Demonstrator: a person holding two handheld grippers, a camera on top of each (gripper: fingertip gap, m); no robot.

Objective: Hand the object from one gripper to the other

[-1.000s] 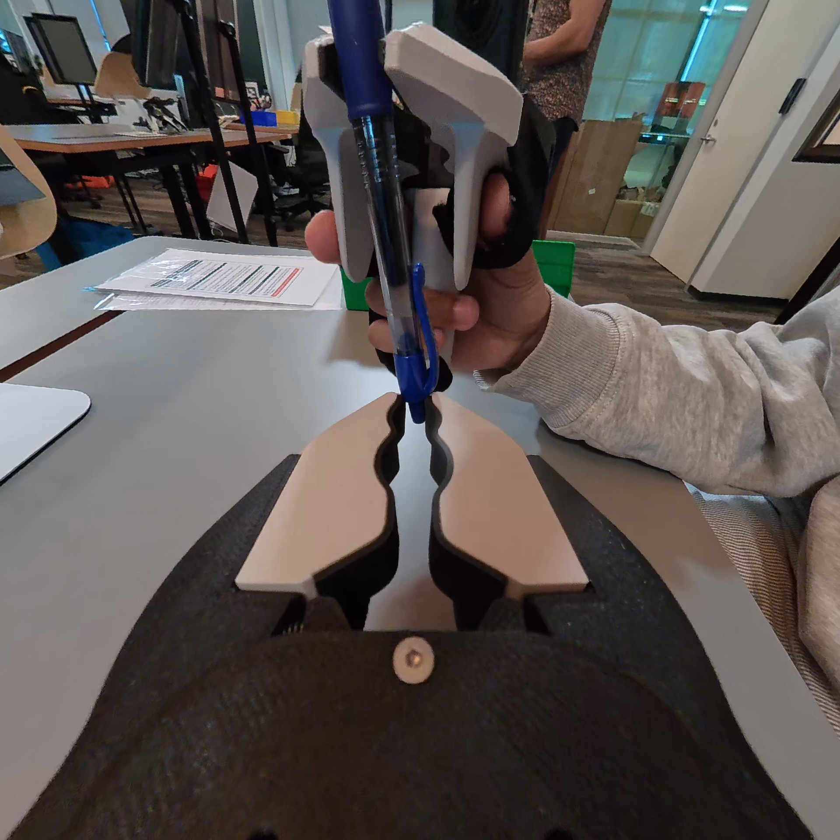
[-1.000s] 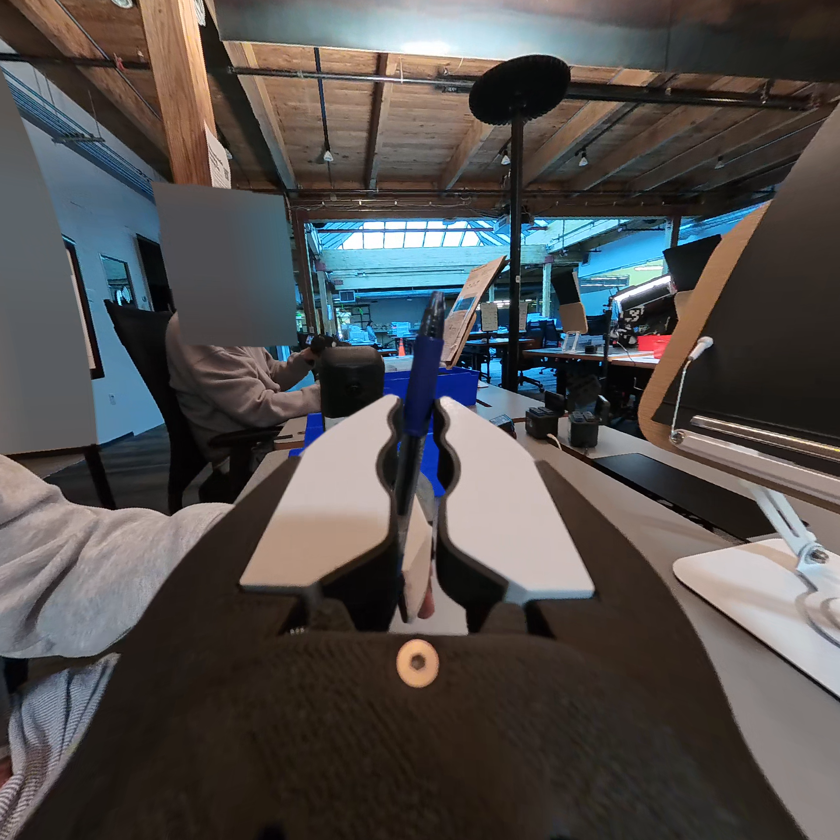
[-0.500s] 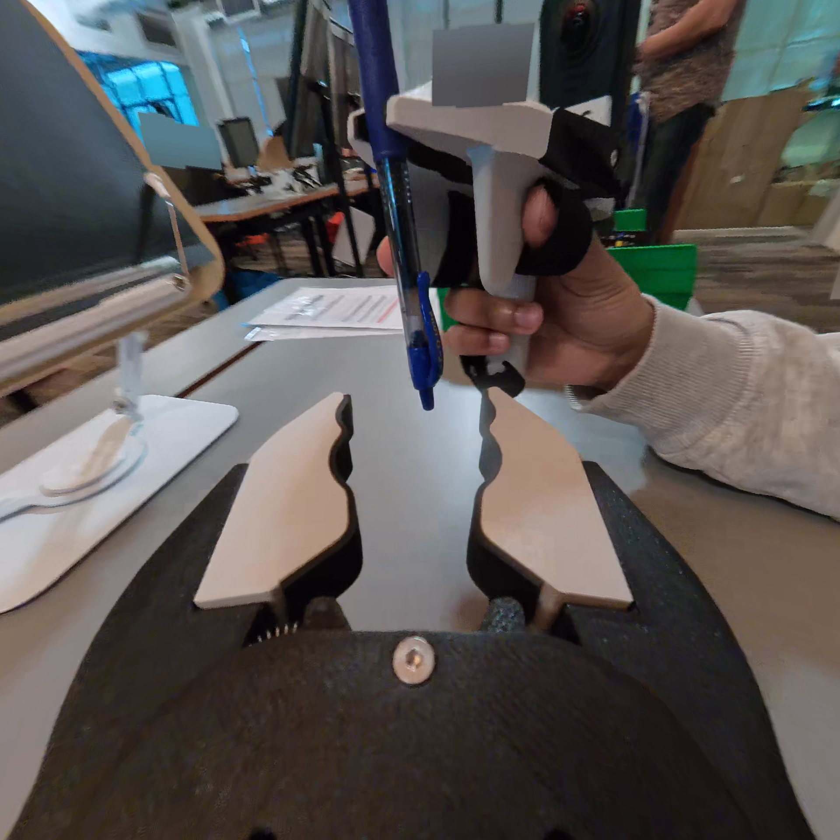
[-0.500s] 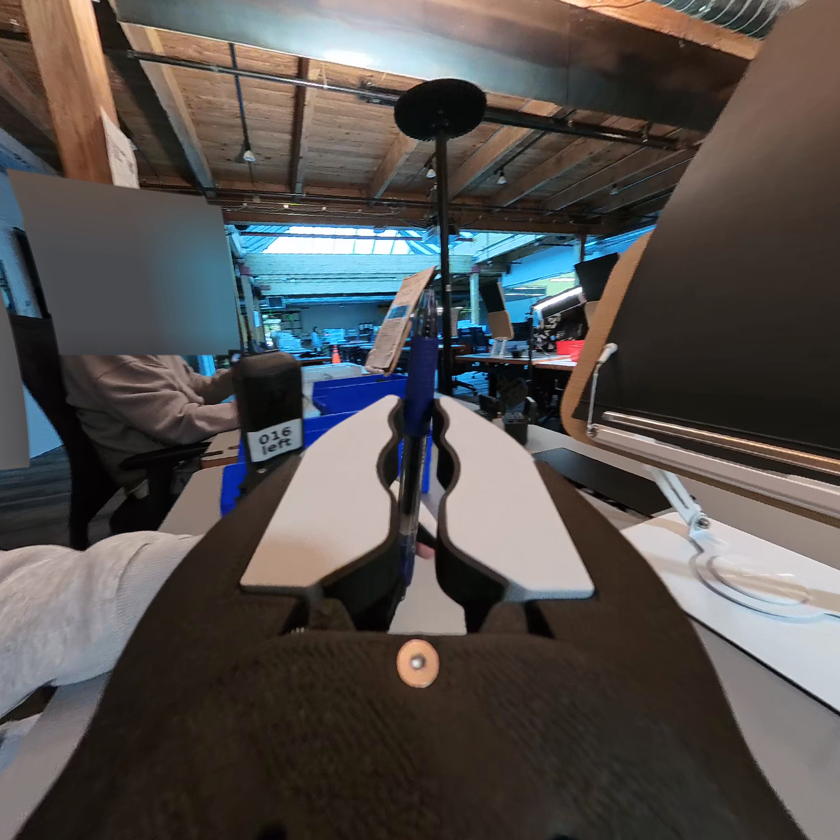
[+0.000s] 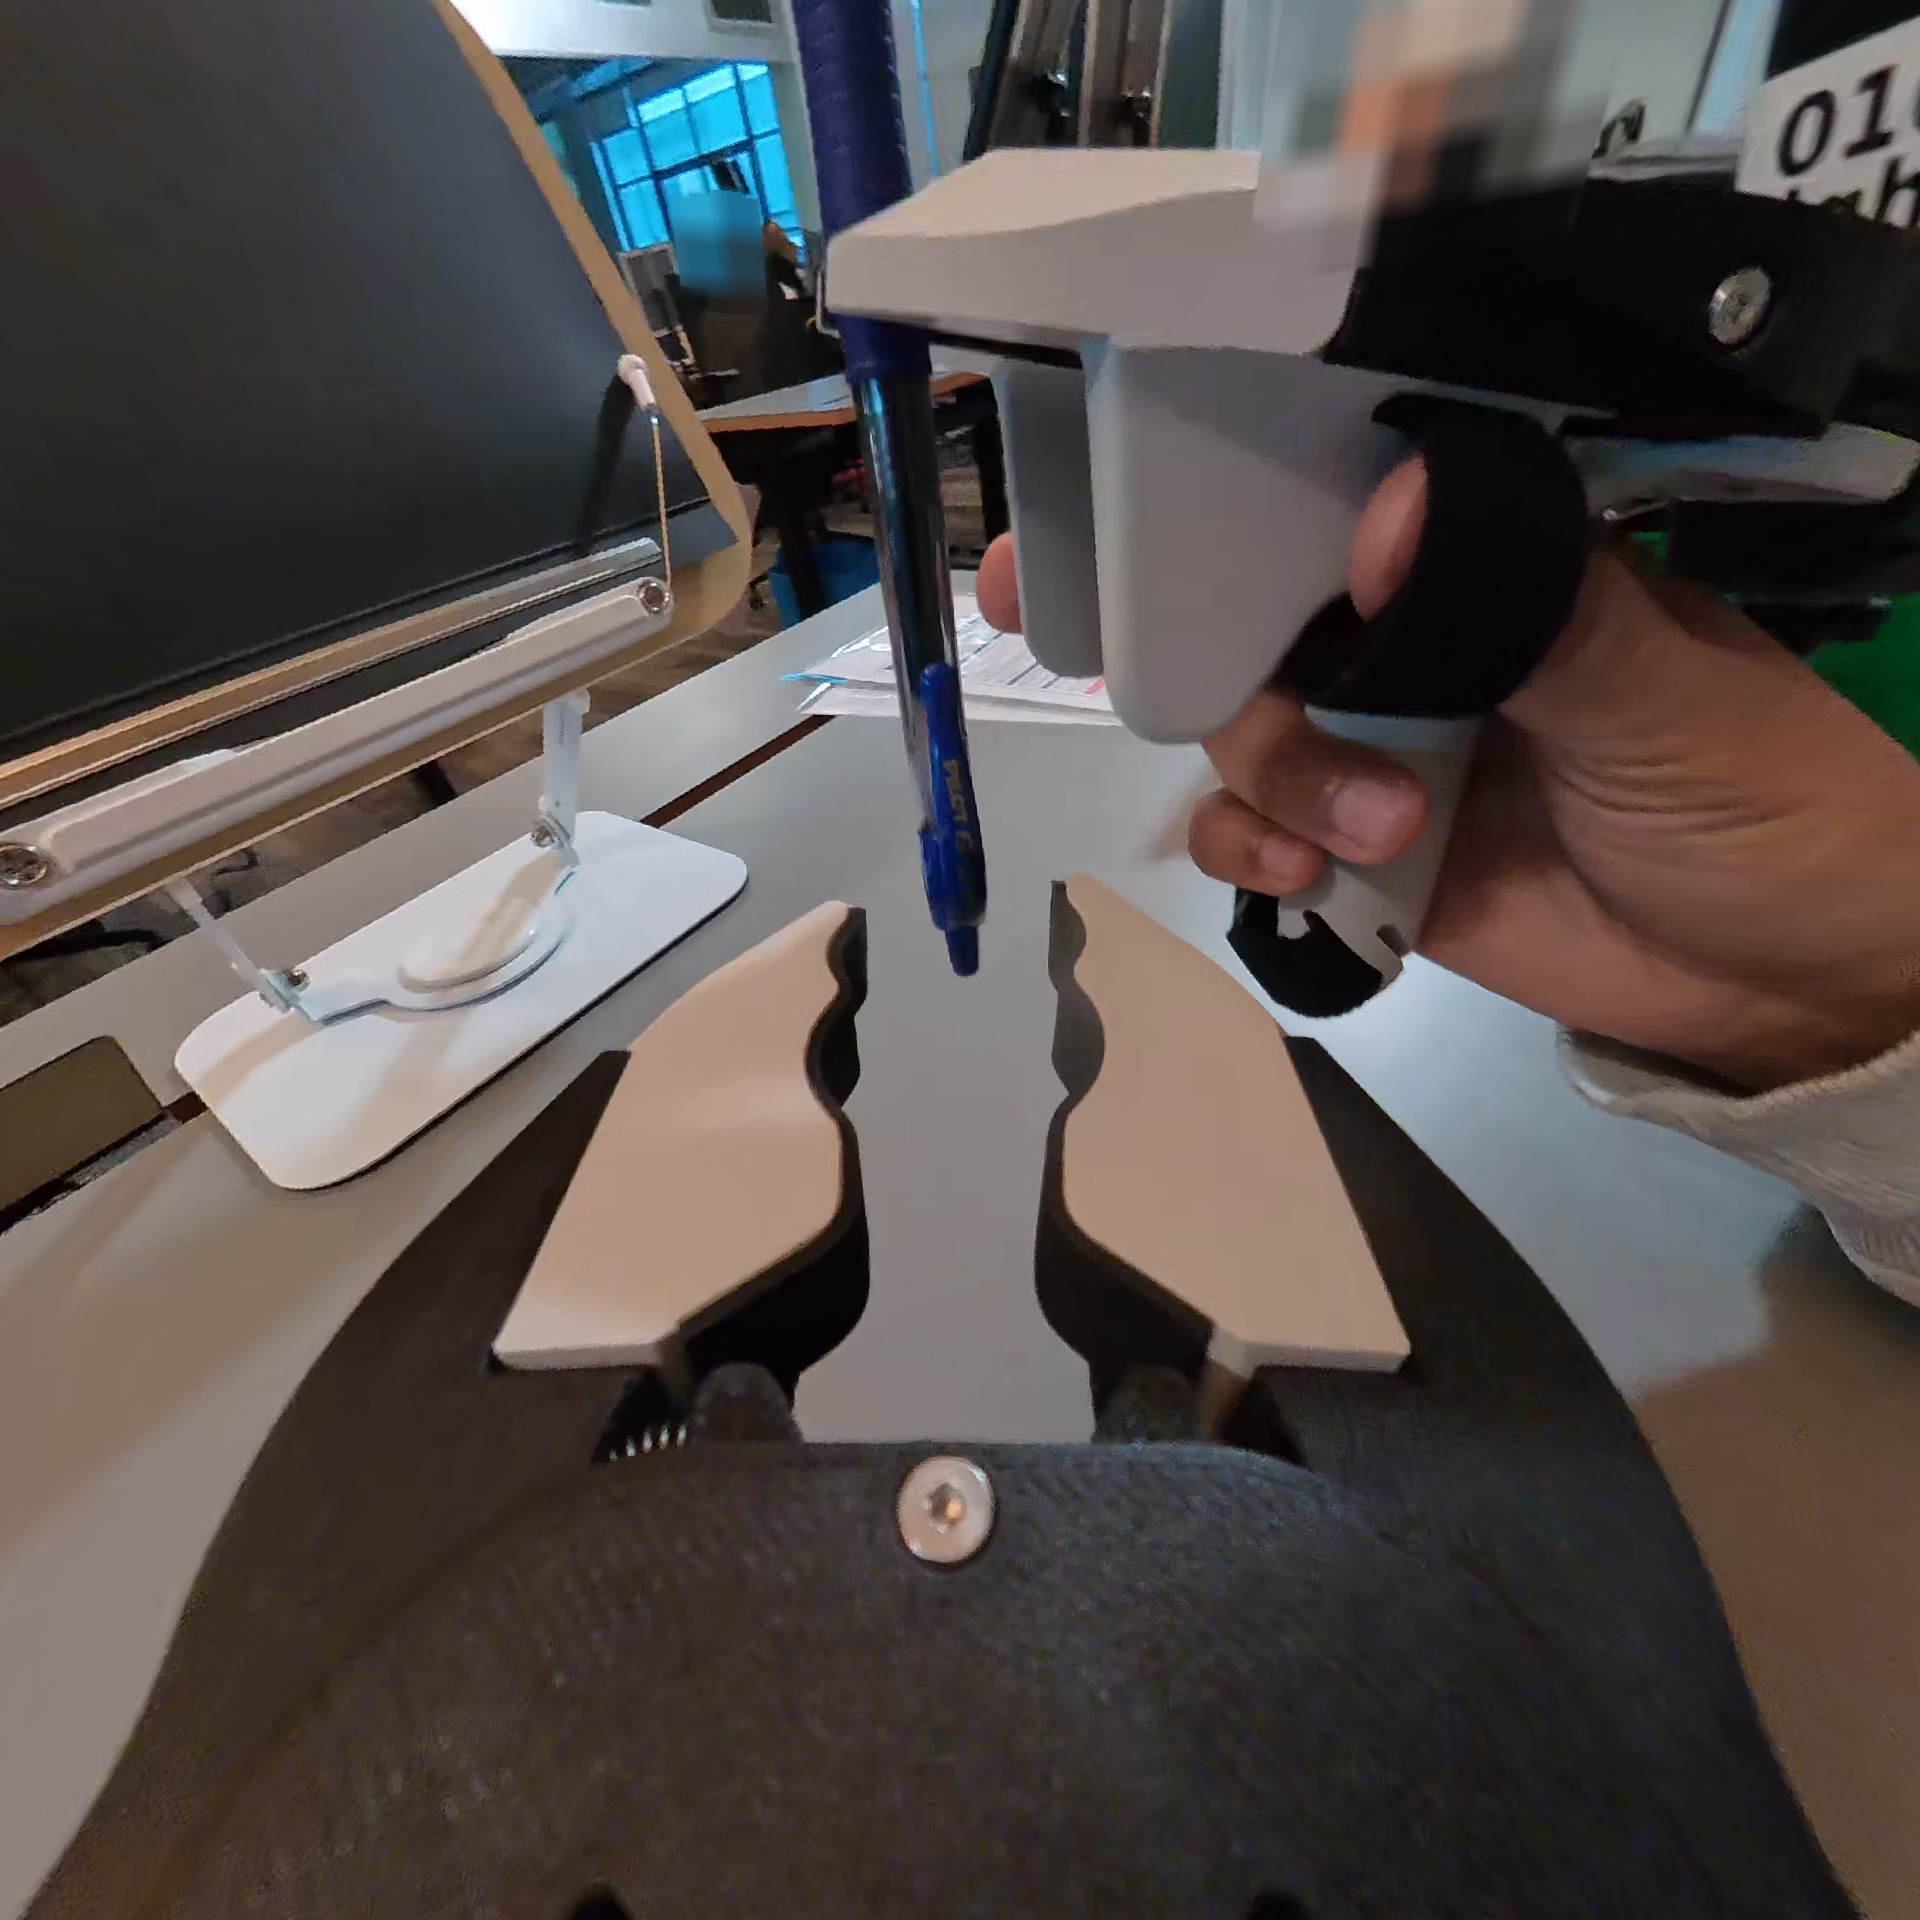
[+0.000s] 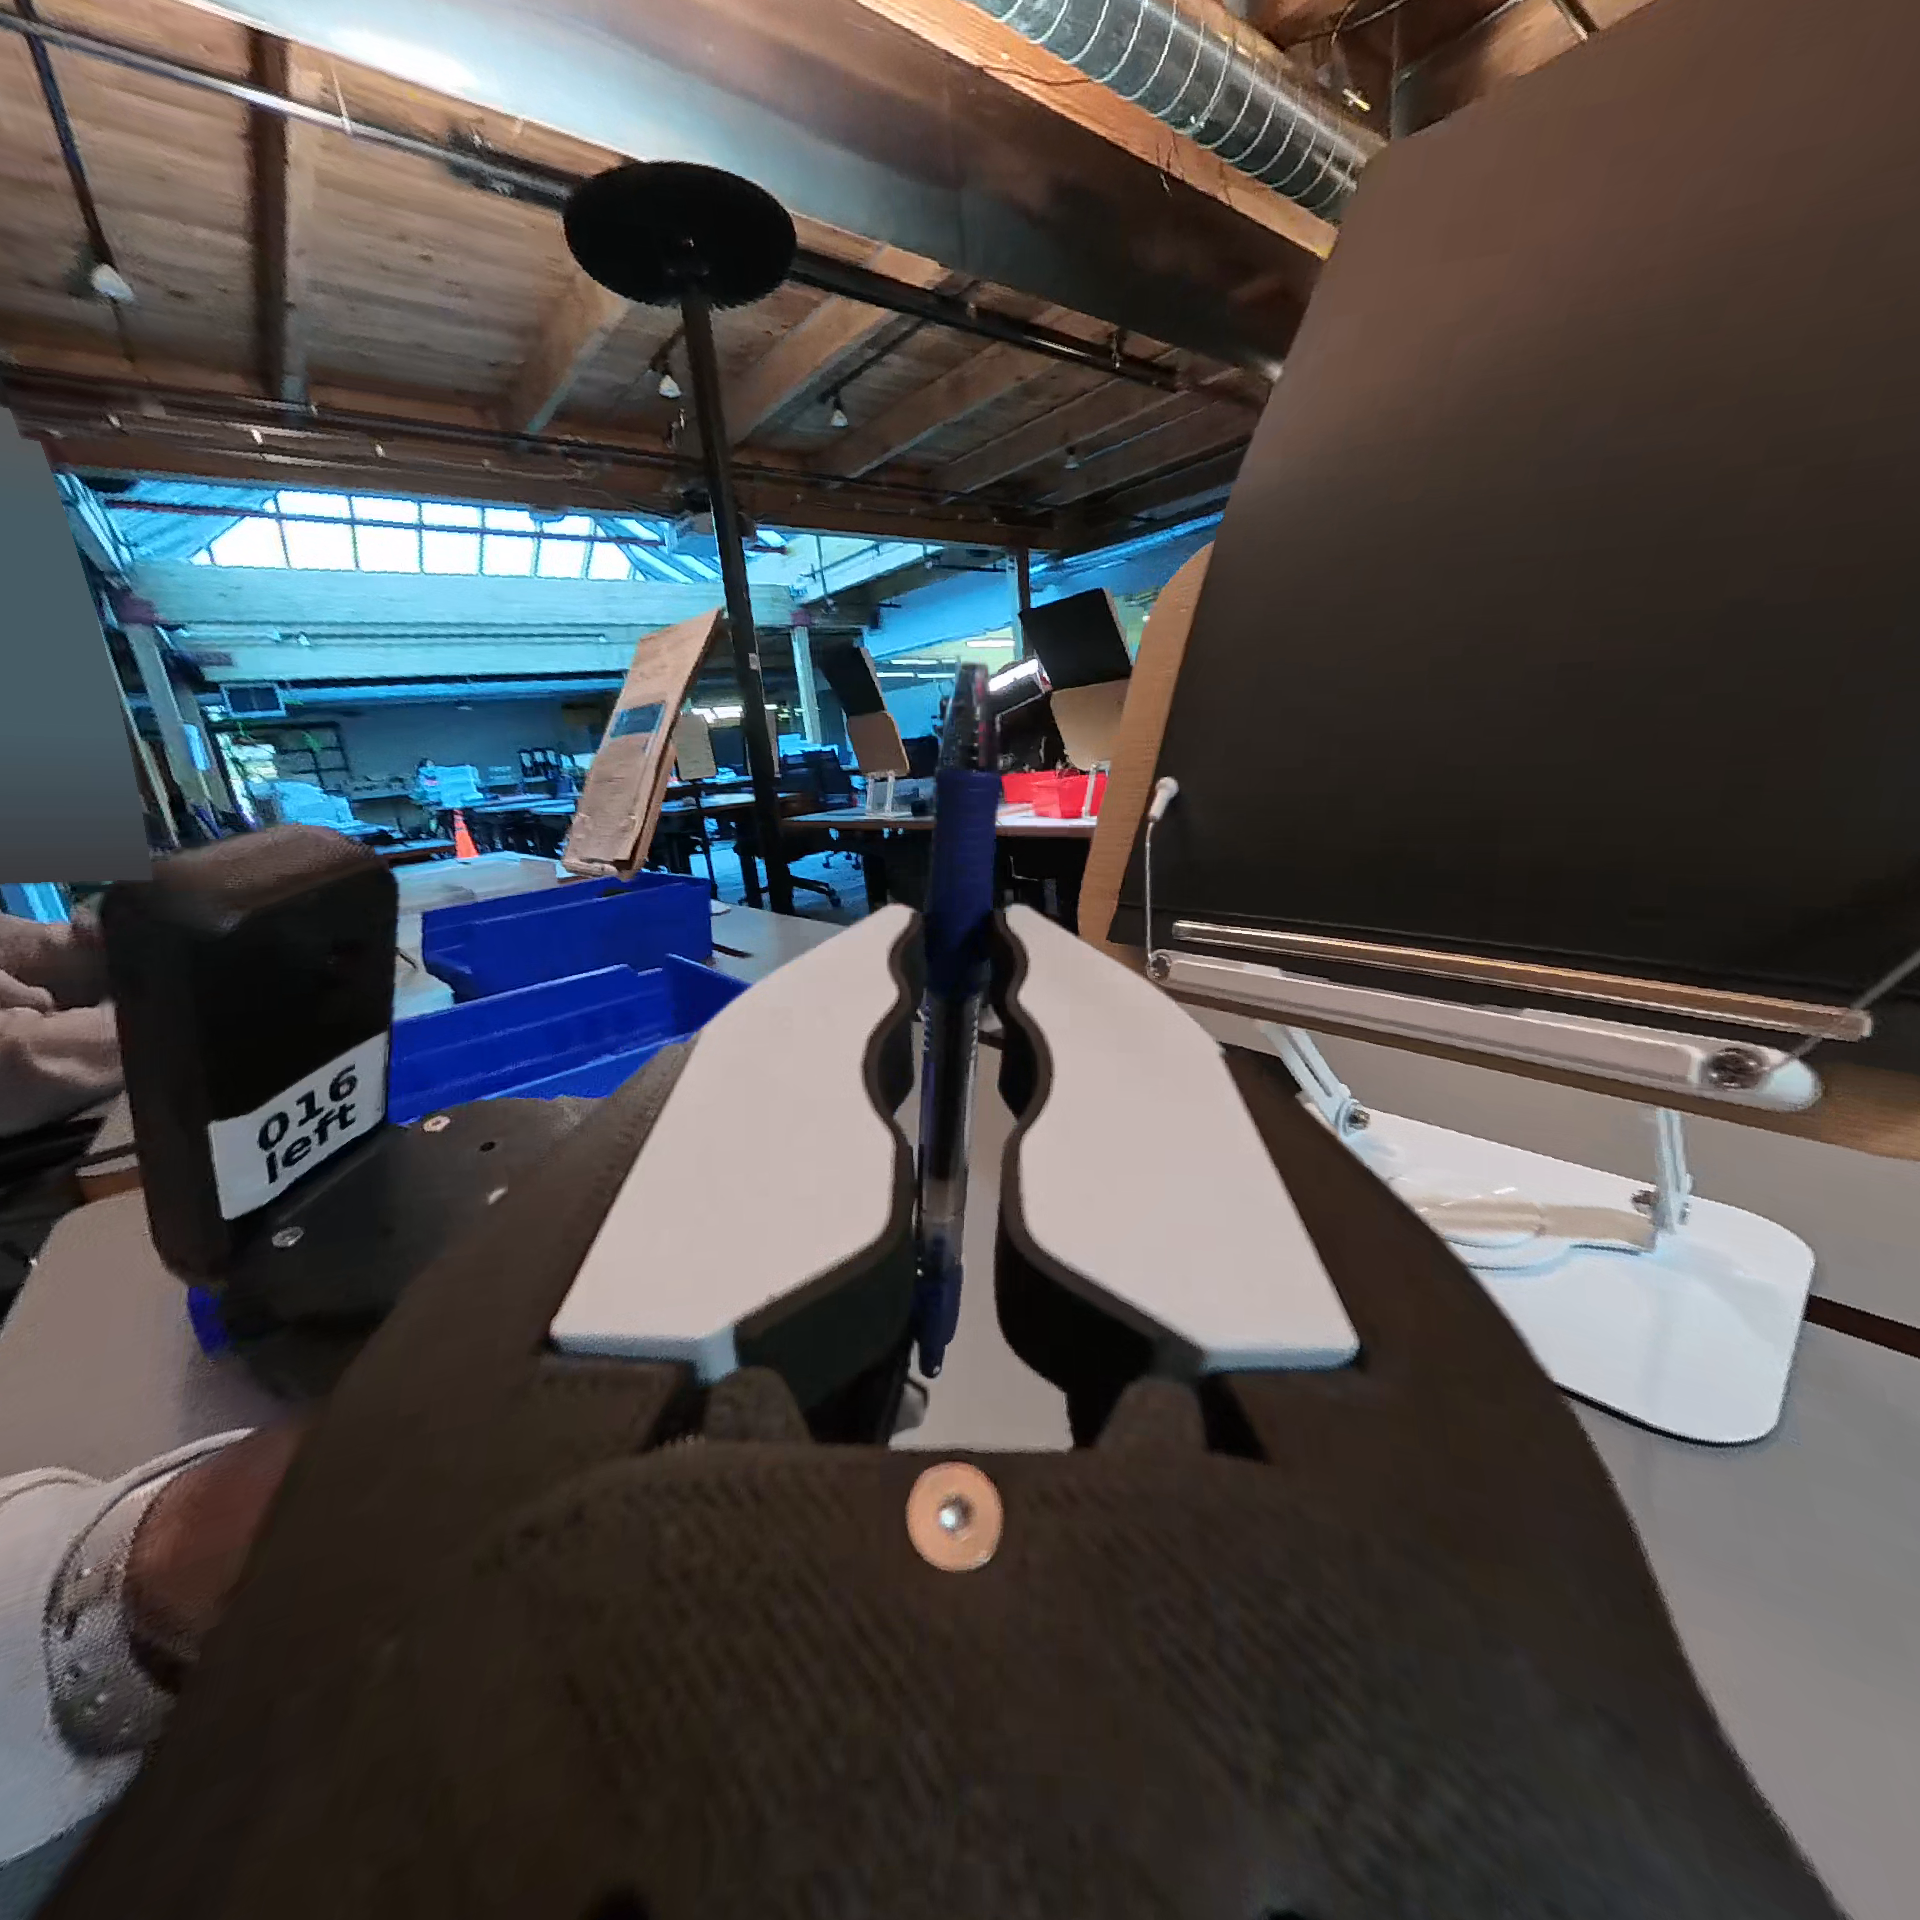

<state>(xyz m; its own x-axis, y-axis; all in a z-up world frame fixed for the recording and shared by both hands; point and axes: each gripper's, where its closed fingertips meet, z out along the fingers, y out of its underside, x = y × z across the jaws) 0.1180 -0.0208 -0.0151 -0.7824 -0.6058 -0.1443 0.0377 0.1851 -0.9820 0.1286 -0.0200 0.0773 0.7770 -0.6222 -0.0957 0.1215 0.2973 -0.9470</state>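
Observation:
A blue pen [image 5: 914, 623] hangs upright, clip end down, held by my right gripper, seen from the side in the left wrist view [image 5: 862, 312]. In the right wrist view my right gripper [image 6: 956, 920] is shut on the pen [image 6: 951, 1039], which runs along the gap between its fingers. My left gripper [image 5: 951, 904] is open and empty. The pen's lower end sits just above and between its fingertips, not touching them. The left gripper's black body [image 6: 249, 1039] shows at the left of the right wrist view.
A dark board on a white stand [image 5: 457, 966] stands to the left on the grey table [image 5: 1507, 1195]; it also shows in the right wrist view [image 6: 1621, 1278]. Papers [image 5: 997, 675] lie farther back. Blue bins [image 6: 561, 977] stand behind. A person's hand [image 5: 1610, 831] holds the right gripper. The grippers' ends are close to 9 cm from one another.
My left gripper opened and let go of the pen's clip end, then drew slightly back and swung left. The right gripper keeps the pen, now closer and side-on.

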